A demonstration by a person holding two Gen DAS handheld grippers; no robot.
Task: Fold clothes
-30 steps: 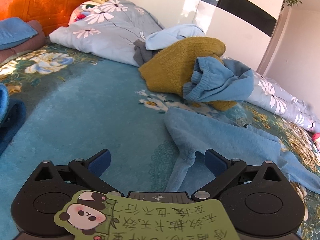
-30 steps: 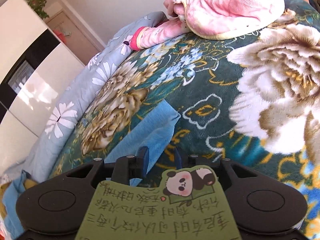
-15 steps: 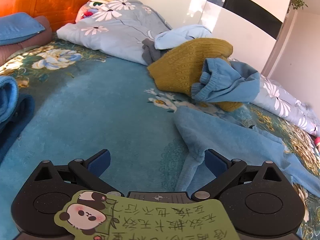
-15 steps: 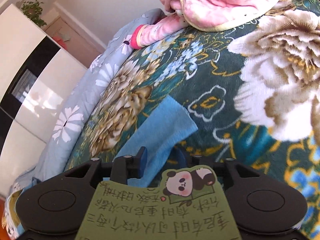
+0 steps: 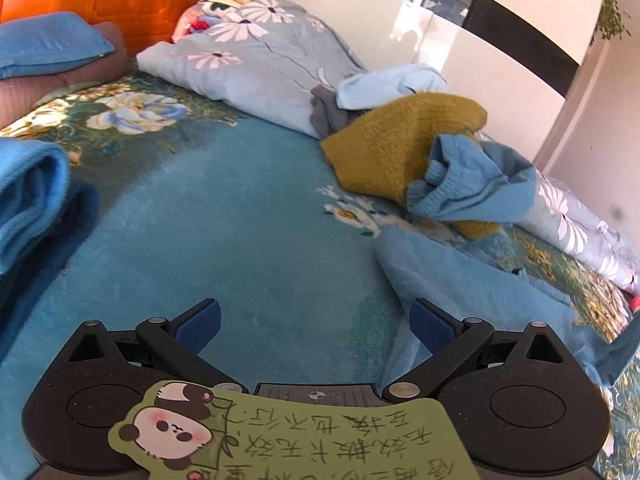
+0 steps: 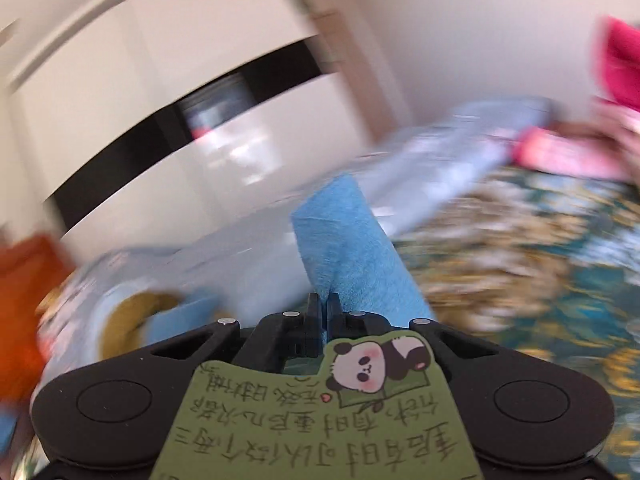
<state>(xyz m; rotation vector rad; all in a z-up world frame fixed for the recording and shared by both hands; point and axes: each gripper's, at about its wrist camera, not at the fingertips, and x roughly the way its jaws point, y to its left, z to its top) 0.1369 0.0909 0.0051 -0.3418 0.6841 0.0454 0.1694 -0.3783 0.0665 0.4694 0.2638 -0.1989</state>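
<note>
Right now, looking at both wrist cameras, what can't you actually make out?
- Right wrist view: motion blur smears the bedspread and clothes pile.
- Right claw: shut on the blue garment; the cloth's lower part is hidden behind it.
- Left wrist view: the open left claw covers the blue garment's near edge.
- Folded blue towel: cut by the left edge.

Plush bedspread (image 5: 240, 216), knitted mustard sweater (image 5: 396, 148), seemingly fleecy blue garment (image 6: 344, 248).

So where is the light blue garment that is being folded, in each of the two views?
Left wrist view: the light blue garment lies spread on the bed at lower right, beside the open left claw.
Right wrist view: its end stands up at centre, pinched in the shut right claw.
Shared landmark: the mustard knit.
</note>
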